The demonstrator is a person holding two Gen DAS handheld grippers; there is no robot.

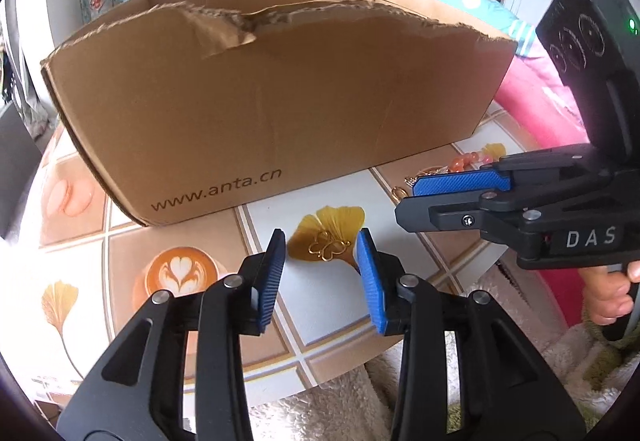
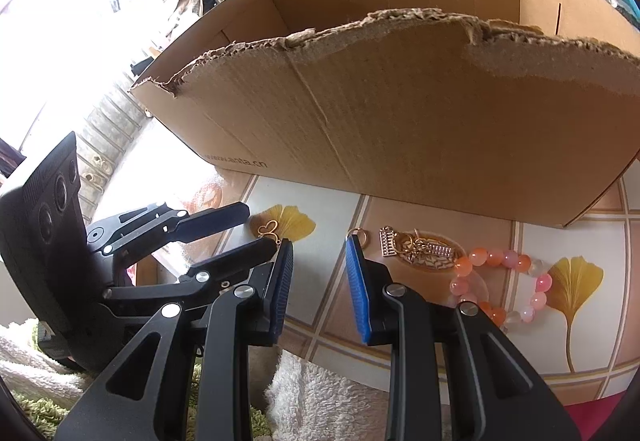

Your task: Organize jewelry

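A gold butterfly-shaped wire charm (image 1: 327, 246) lies on the table just beyond my open, empty left gripper (image 1: 322, 241); it also shows in the right wrist view (image 2: 269, 230). A pink and orange bead bracelet (image 2: 500, 283) and a gold keychain with abacus charms (image 2: 416, 246) lie to the right, in front of my open, empty right gripper (image 2: 318, 246). The right gripper also shows in the left wrist view (image 1: 408, 197), beside the bracelet (image 1: 466, 161). An open cardboard box (image 1: 260, 101) with a torn rim stands behind all of it.
The table (image 1: 320, 305) has a printed cloth with ginkgo leaves and coffee cups; its near edge is close under both grippers. White and green fleecy fabric (image 2: 320, 401) lies below the edge. A pink cushion (image 1: 536, 101) is at the right.
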